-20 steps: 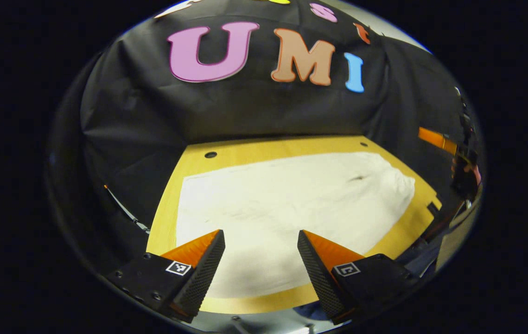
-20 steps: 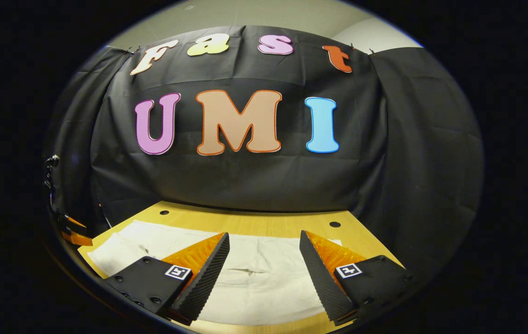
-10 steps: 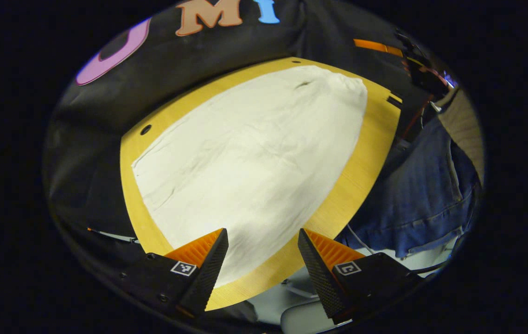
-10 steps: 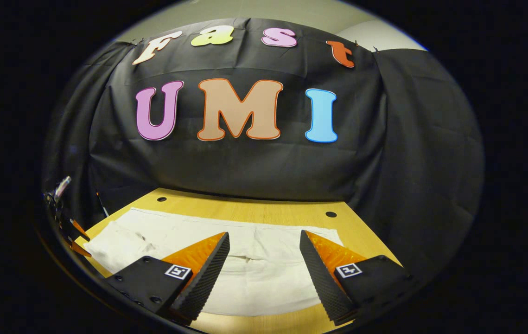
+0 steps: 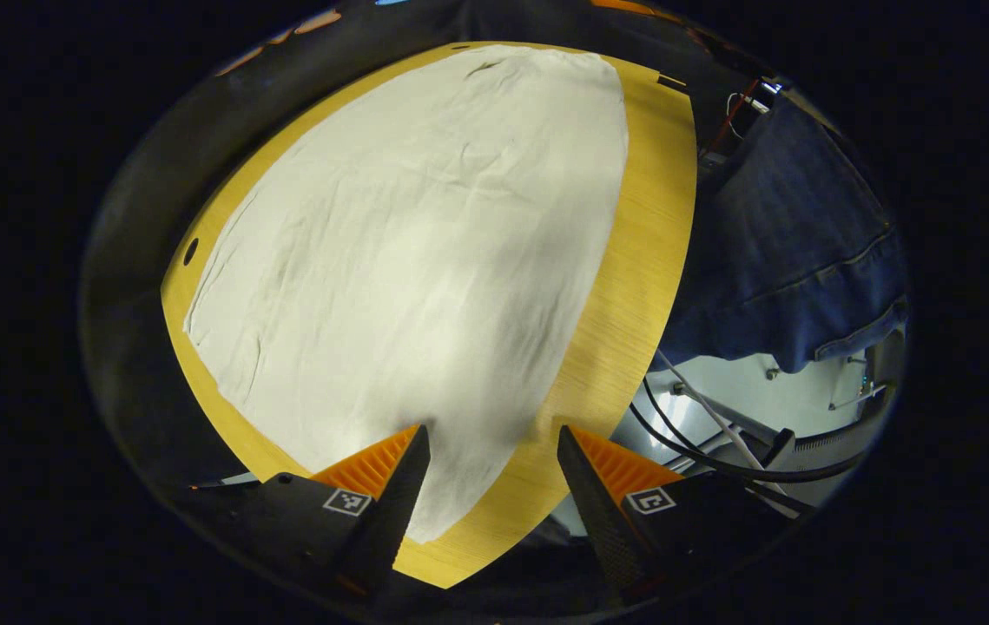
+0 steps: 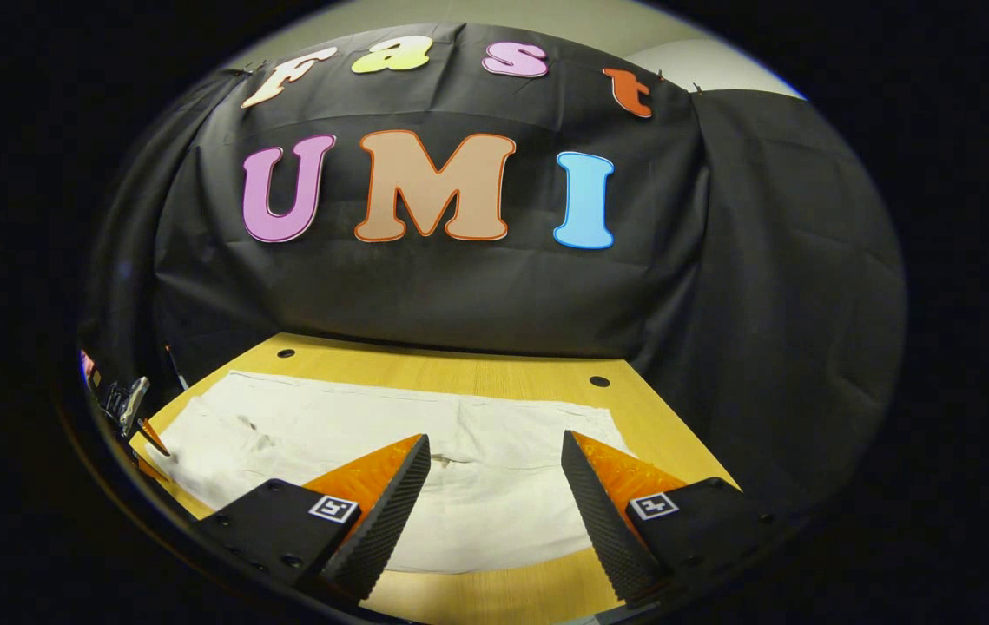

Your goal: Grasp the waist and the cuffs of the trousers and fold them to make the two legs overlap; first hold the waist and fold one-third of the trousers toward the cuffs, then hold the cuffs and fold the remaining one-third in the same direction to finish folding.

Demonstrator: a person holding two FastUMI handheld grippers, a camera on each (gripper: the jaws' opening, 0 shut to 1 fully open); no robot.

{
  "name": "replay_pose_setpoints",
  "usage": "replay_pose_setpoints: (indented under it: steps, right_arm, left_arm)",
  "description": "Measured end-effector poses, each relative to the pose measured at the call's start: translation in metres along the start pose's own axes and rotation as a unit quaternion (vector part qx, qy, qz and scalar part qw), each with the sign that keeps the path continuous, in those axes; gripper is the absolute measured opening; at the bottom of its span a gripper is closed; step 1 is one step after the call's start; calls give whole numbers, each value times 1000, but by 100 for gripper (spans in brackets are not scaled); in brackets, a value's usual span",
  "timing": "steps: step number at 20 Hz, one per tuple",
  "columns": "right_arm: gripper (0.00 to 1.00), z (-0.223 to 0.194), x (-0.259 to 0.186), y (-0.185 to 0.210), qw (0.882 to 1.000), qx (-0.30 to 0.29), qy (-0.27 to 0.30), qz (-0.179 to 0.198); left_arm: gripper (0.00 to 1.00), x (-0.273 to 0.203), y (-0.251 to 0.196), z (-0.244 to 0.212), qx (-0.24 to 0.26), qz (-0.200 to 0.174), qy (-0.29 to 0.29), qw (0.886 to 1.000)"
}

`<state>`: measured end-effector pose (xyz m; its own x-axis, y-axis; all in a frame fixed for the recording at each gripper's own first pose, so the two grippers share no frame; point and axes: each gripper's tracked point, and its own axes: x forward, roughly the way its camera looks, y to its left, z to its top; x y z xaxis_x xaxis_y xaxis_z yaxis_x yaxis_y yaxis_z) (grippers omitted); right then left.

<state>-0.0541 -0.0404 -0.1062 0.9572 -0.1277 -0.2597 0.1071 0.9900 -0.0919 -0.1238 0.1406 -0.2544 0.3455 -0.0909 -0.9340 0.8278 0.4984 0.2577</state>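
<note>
In the right gripper view, the near edge of the white trousers [image 6: 355,434] is hidden behind the right gripper [image 6: 494,503]. Its left end is blurry at the rim, so waist or cuffs cannot be told. In the left gripper view, the left gripper [image 5: 491,495] hides a bench [image 5: 633,260] corner.

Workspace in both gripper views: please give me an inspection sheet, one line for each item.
Surface: wooden table with round holes near its far edge.
Job's things: white trousers spread flat and wrinkled, not yet folded.
Clutter: nothing seen on the table.
Grippers: left gripper open, above the trousers' near end; right gripper open, above the cloth, holding nothing.
Cables: black cables below the table edge, on the floor side.
Surroundings: black cloth wall; a person's blue jeans beside the table.
</note>
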Motion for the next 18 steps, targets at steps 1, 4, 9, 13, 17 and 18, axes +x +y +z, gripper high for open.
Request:
replay_pose_setpoints:
  steps: [1,4,9,13,17,18]
  right_arm:
    - [99,-3,0,-2,1000,-2,2,-2]
    - [97,-8,4,-6,1000,-8,12,-3]
    - [97,-20,11,-5,999,-37,32,10]
    - [99,-27,19,2,997,-47,48,38]
    - [98,-41,28,8,992,-78,66,74]
    - [98,-44,32,9,990,-87,71,84]
  left_arm:
    - [90,3,0,-1,1,-2,6,1000]
    - [90,12,2,-9,13,-2,22,1000]
    - [87,17,-2,-11,17,-28,35,999]
    - [84,19,-1,-16,34,-36,61,997]
    - [72,22,6,-12,35,-33,76,996]
    - [59,21,9,-12,30,-33,80,996]
